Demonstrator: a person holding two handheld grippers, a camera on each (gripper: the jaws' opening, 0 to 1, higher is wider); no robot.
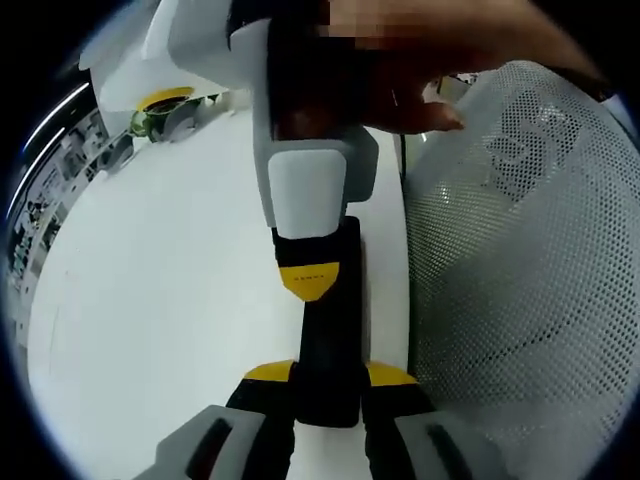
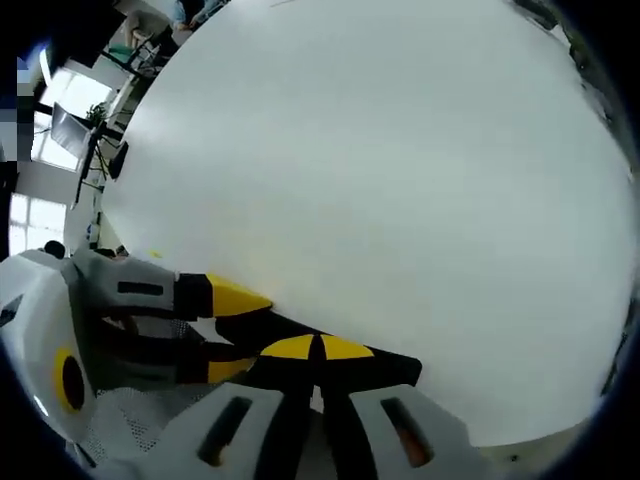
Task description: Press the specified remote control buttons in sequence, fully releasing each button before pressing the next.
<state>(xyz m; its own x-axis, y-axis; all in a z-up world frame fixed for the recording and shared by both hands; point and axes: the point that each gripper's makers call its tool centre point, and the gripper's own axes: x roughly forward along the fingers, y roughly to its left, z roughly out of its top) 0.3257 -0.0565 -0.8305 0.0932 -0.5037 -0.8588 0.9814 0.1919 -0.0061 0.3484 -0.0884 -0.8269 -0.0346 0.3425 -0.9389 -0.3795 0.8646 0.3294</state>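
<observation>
Clamping the near end of the black remote control (image 1: 330,330) at the lower centre of the left gripper view, the left gripper (image 1: 328,382) had its yellow-tipped jaws pressed against the remote's two long sides. The remote lay lengthwise on the white table (image 1: 160,300), running up the frame from the jaws. Farther up, the right gripper (image 1: 310,275) came down from the top of the frame, its yellow tip resting on the remote's face at about mid-length. In the right gripper view, its own jaws met tip to tip at the lower centre, pressed together over the dark remote. A white mesh chair back (image 1: 520,250) occupied the right side of the left gripper view, beyond the table edge.

Risk, as judged: no individual button was distinguishable, so the tip could land on a neighbouring key. Excess downward force could pivot the remote within the left clamp.
</observation>
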